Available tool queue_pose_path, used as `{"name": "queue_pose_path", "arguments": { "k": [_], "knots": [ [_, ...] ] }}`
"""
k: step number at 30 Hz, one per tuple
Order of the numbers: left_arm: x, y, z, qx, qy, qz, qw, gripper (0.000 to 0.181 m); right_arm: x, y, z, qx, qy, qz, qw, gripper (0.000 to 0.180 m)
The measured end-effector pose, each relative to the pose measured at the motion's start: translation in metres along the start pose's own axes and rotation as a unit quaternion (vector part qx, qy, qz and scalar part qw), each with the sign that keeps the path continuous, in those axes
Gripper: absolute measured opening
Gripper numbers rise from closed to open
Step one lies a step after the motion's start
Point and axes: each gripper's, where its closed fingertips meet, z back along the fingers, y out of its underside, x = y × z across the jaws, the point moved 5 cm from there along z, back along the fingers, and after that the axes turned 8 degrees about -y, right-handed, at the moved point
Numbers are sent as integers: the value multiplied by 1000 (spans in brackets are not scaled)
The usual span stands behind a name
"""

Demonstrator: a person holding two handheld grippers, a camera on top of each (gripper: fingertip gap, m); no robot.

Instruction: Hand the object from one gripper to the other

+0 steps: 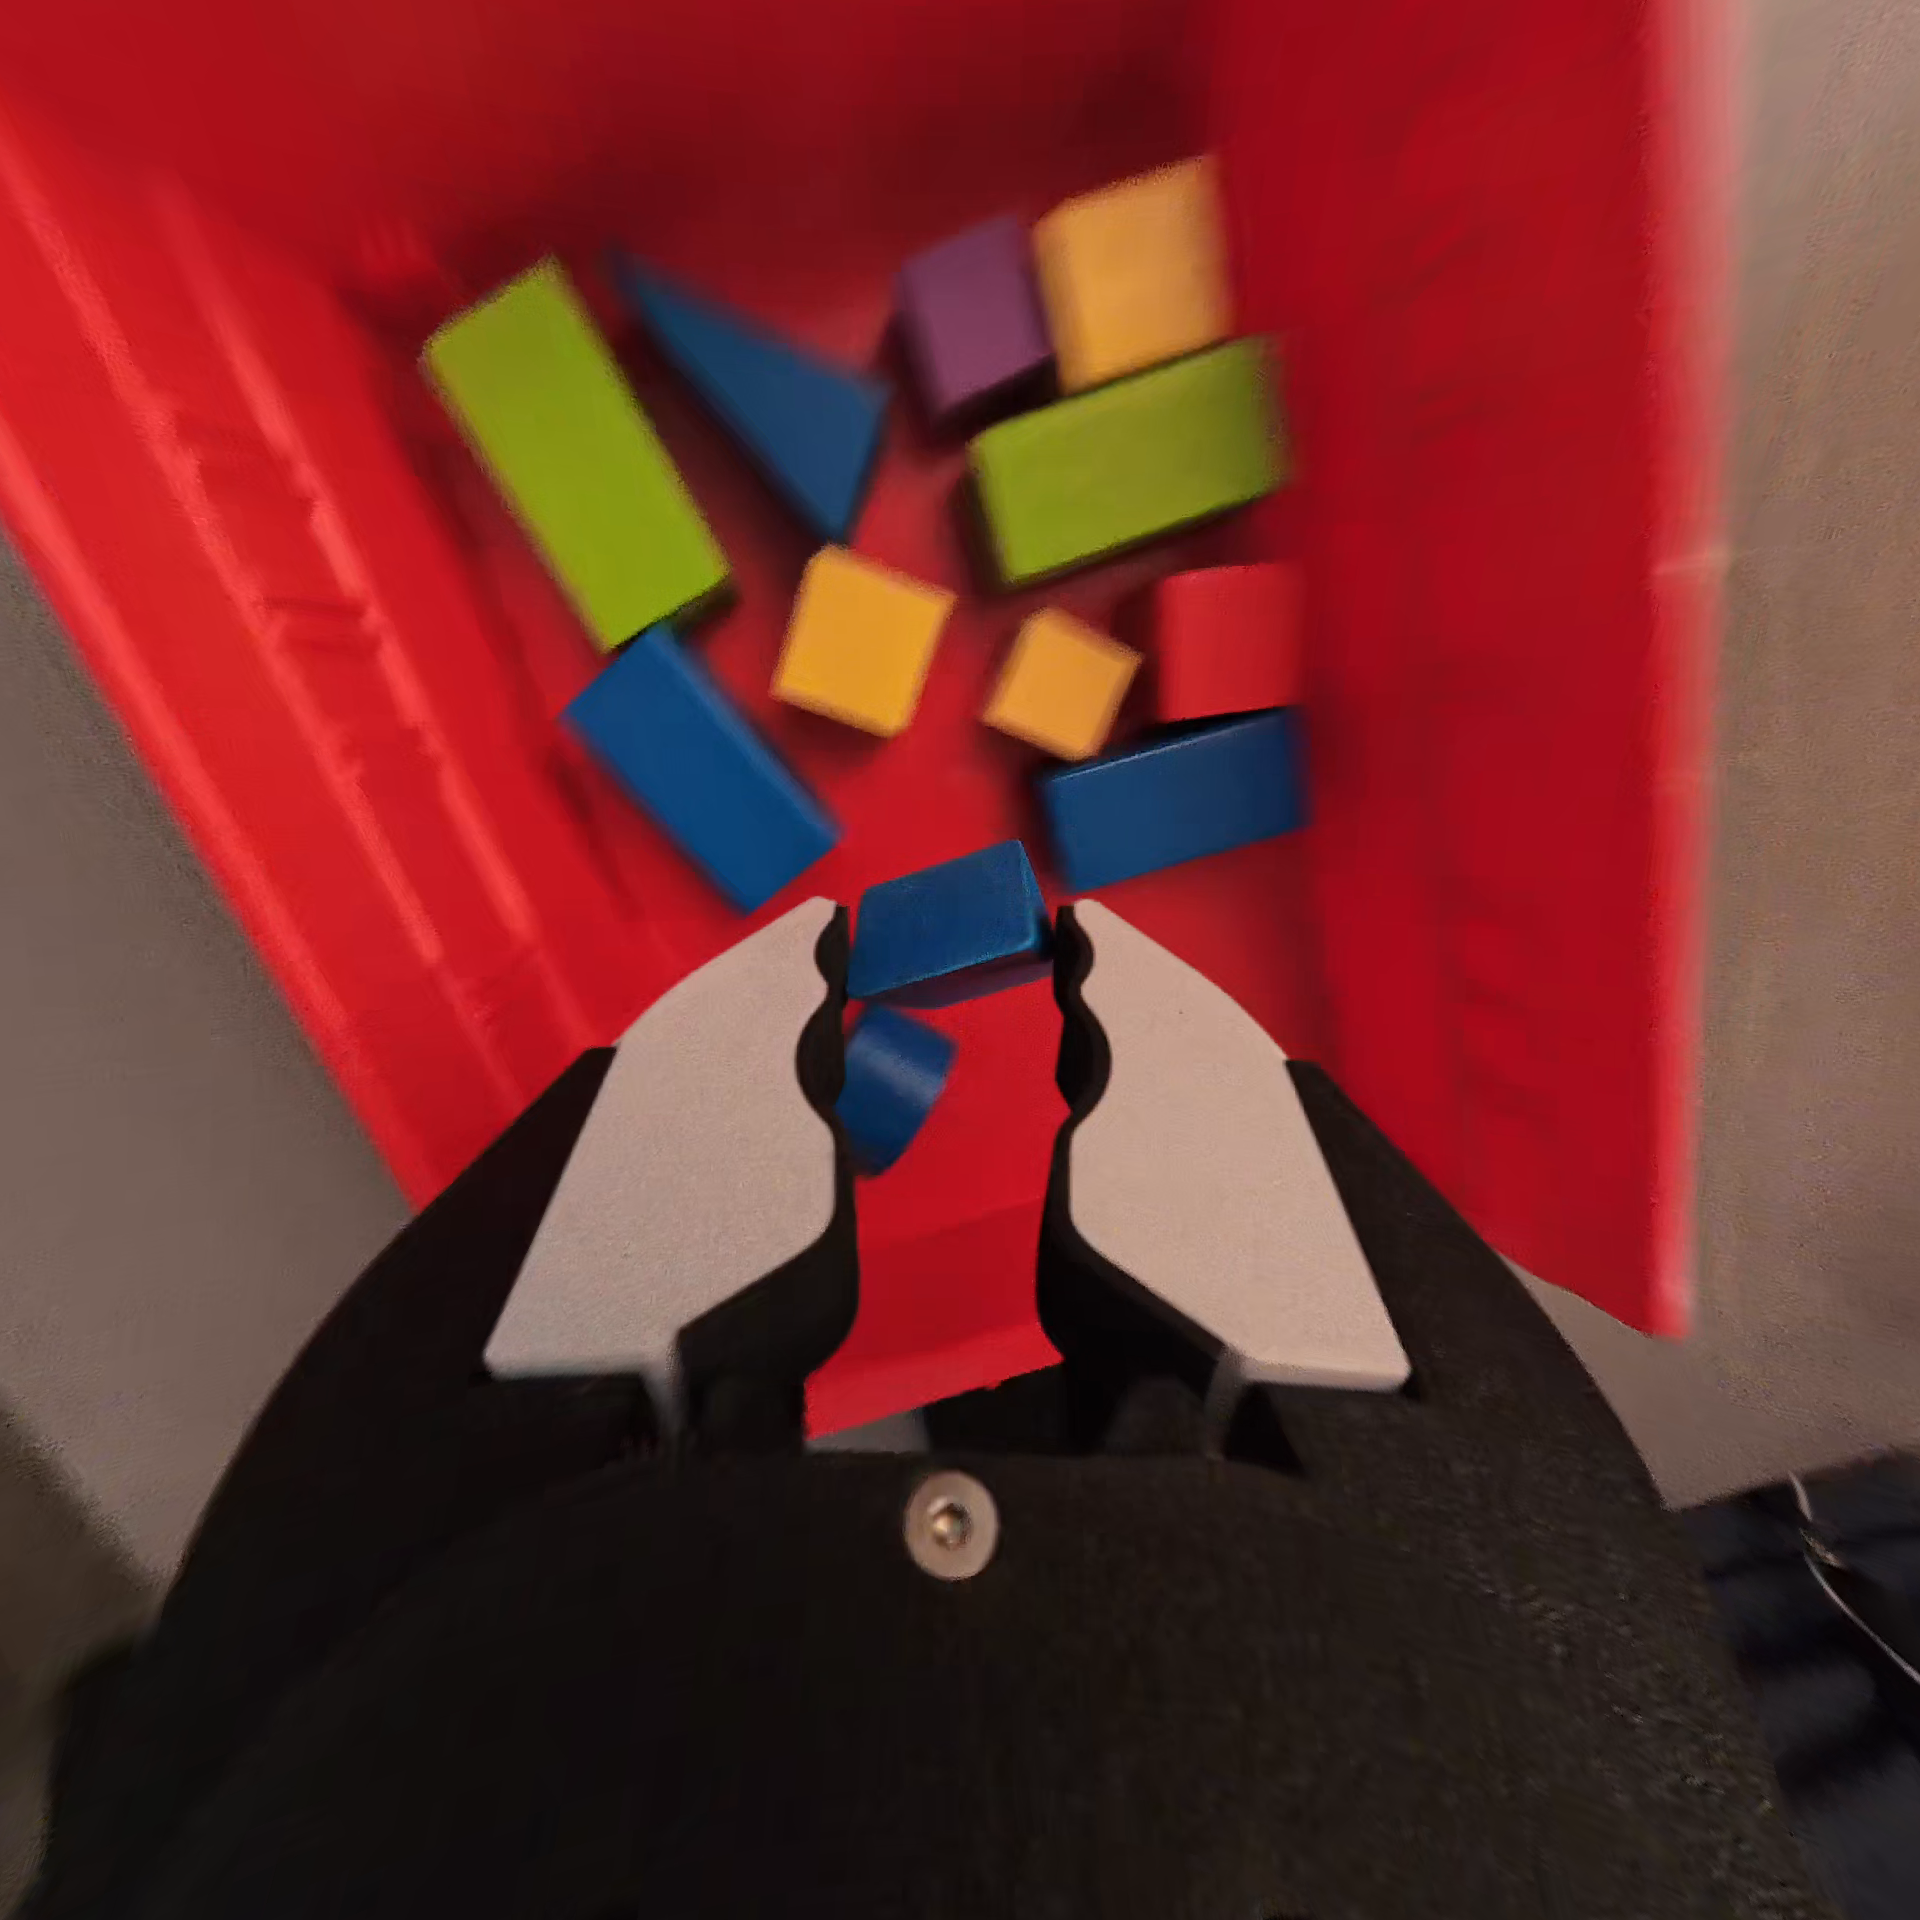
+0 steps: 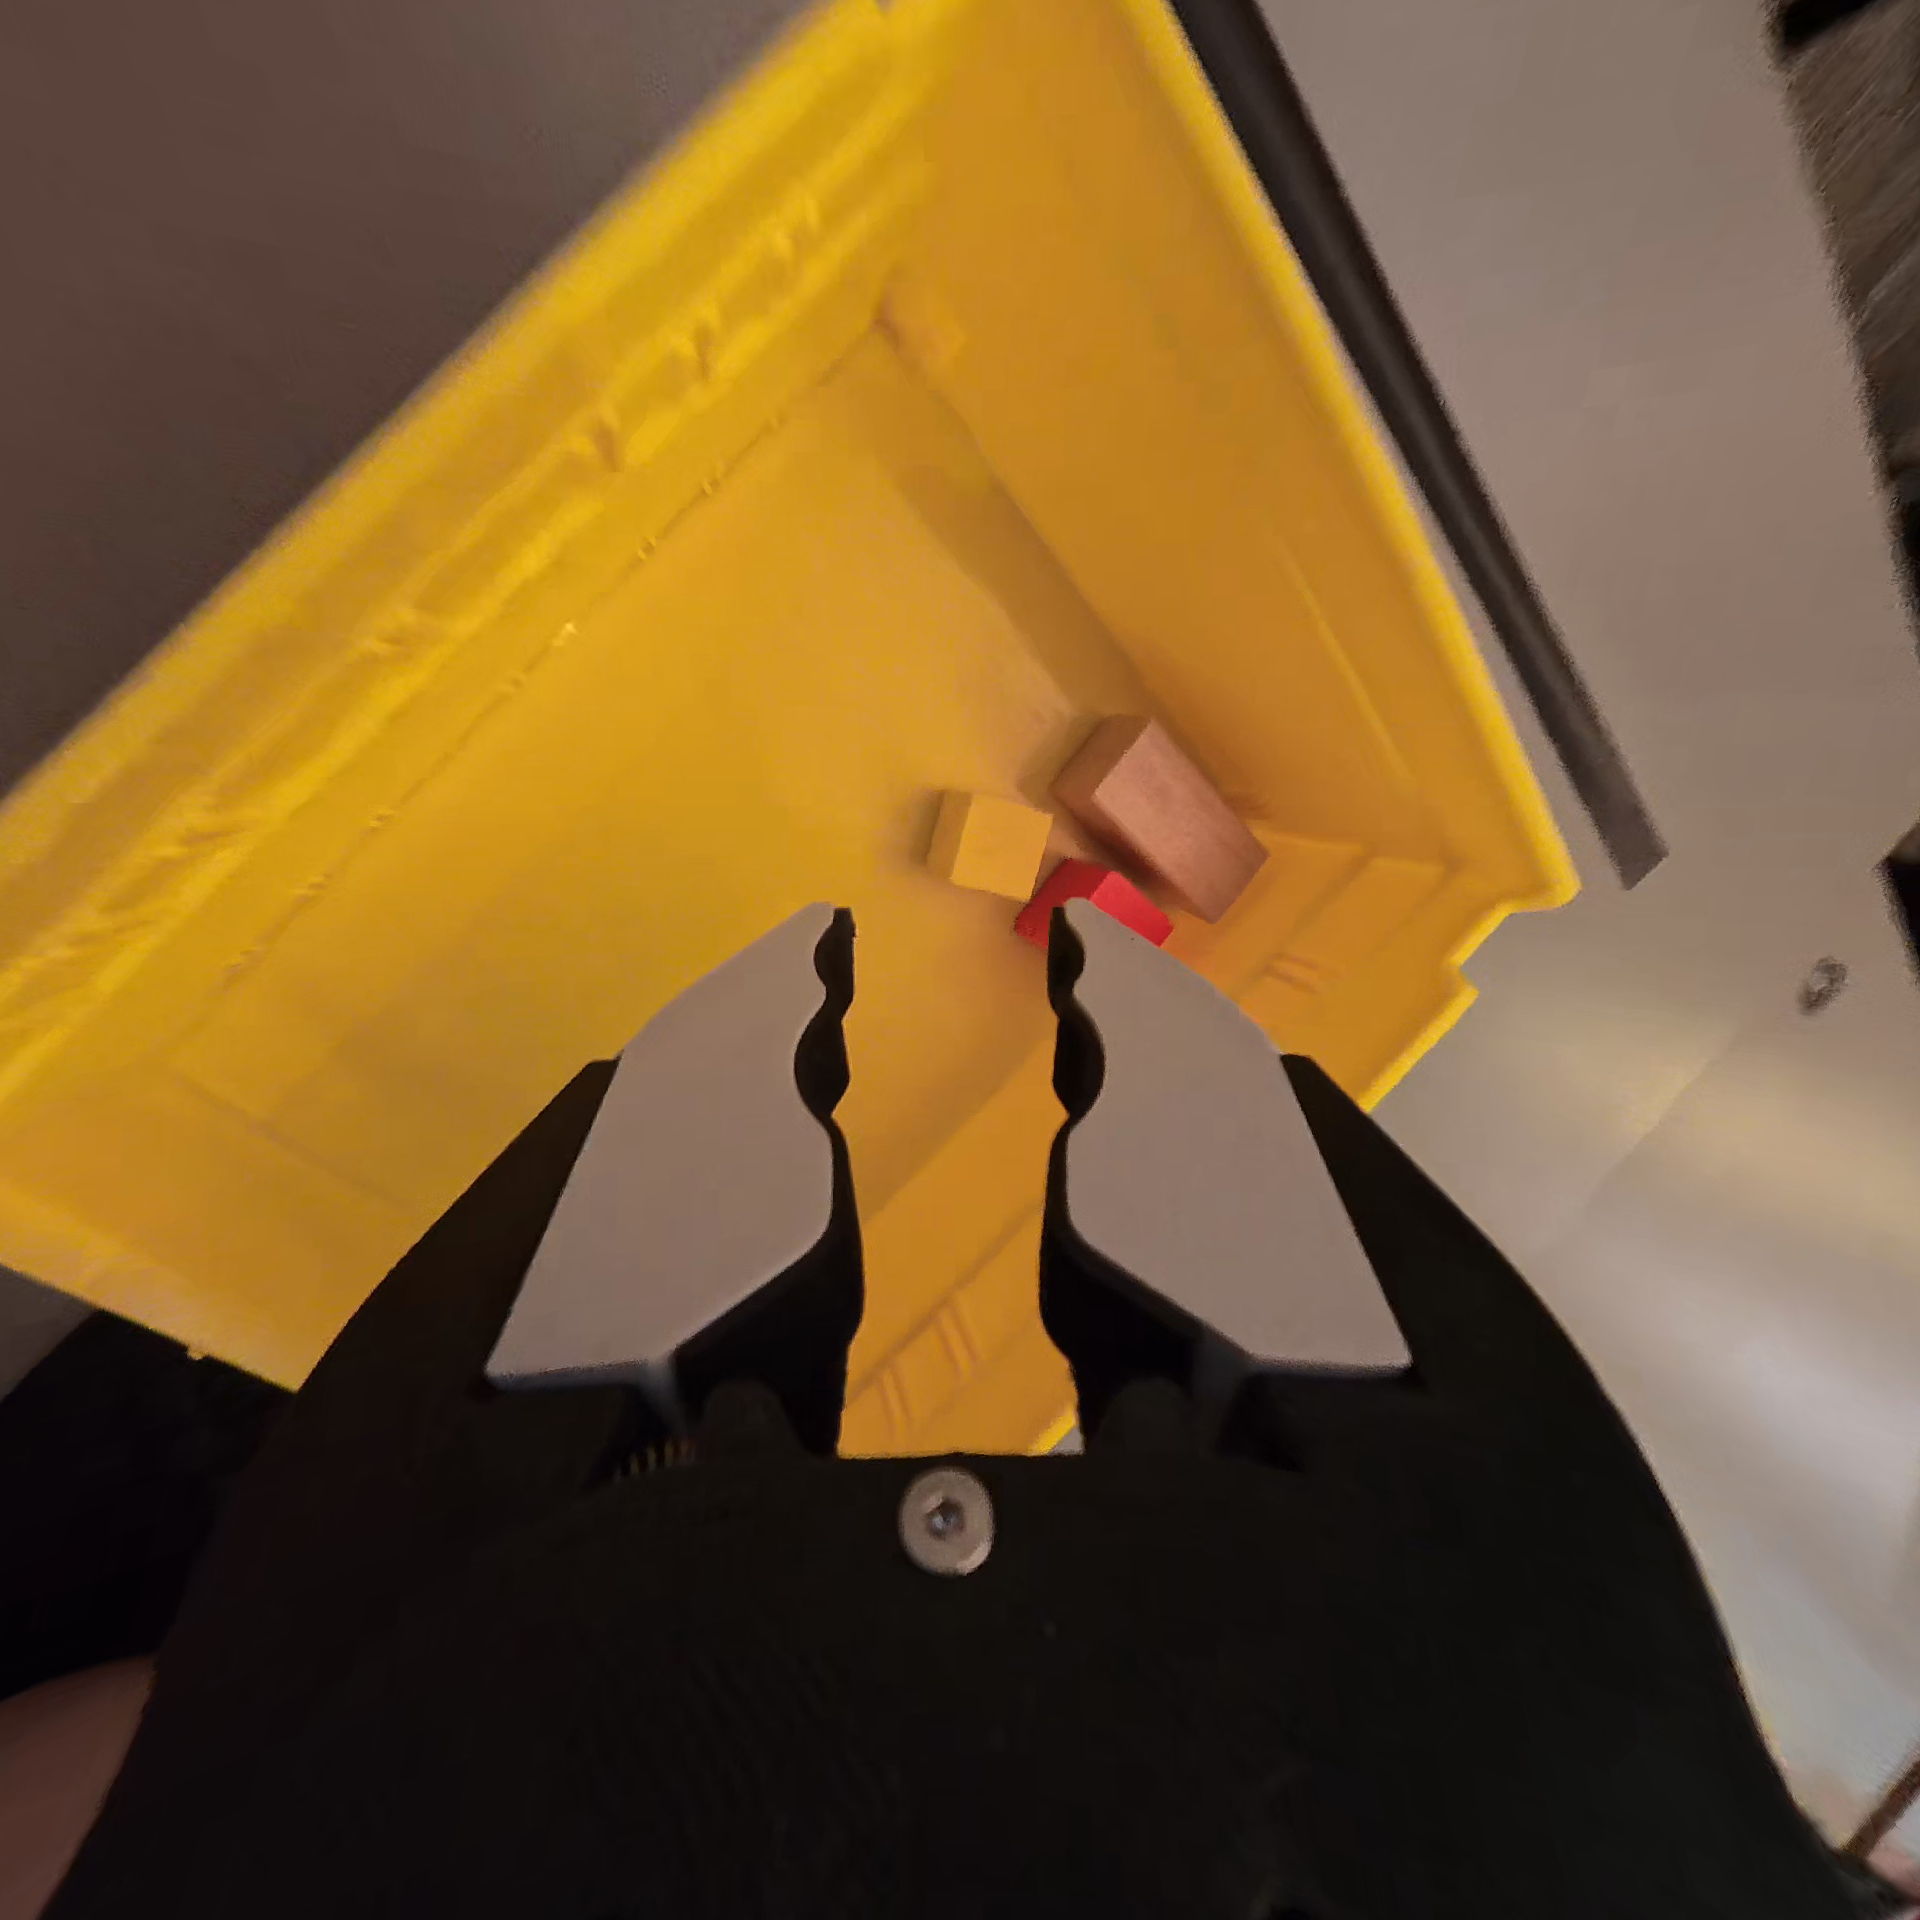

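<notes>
Our left gripper (image 1: 948, 914) pinches a small blue wooden block (image 1: 943, 923) at its tips; another blue piece (image 1: 891, 1081) hides partly behind its left finger. Our right gripper (image 2: 948, 916) gapes empty, its right fingertip covering part of a small red block (image 2: 1107, 902).

Blocks (image 1: 862, 639) in one bin (image 1: 1455, 727); three blocks (image 2: 997, 844) in another bin (image 2: 520, 831).

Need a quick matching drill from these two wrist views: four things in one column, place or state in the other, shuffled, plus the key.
Things:
1. small blue block
2. purple block
3. tan block
4. right gripper

Place or state:
A. lying in the yellow bin
B. open, holding nothing
C. between the left gripper fingertips
D. lying in the red bin, beside an orange block

Pairs: 1-C, 2-D, 3-A, 4-B
</notes>
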Motion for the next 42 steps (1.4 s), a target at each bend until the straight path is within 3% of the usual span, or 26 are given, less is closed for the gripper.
{"name": "queue_pose_path", "arguments": {
  "k": [3, 6, 9, 12, 17, 27, 42],
  "knots": [
    [-45, -15, 31, -101, 147, -83, 980, 37, 26, -31, 23, -70, 22, 77, 994, 37],
    [-93, -18, 63, -154, 324, -144, 922, 37, 71, -74, 50, -189, 42, 204, 960, 40],
    [-131, -20, 96, -197, 455, -178, 850, 37, 137, -111, 76, -343, 41, 340, 875, 43],
    [-160, -8, 114, -199, 517, -248, 795, 37, 196, -120, 95, -447, 12, 429, 785, 46],
    [-188, 17, 136, -182, 582, -326, 722, 37, 236, -114, 118, -519, -33, 467, 716, 55],
    [-211, 53, 144, -138, 592, -427, 669, 37, 274, -99, 123, -502, -114, 525, 677, 47],
    [-205, 47, 148, -124, 641, -388, 651, 33, 274, -96, 128, -512, -144, 517, 670, 38]
  ]
}}
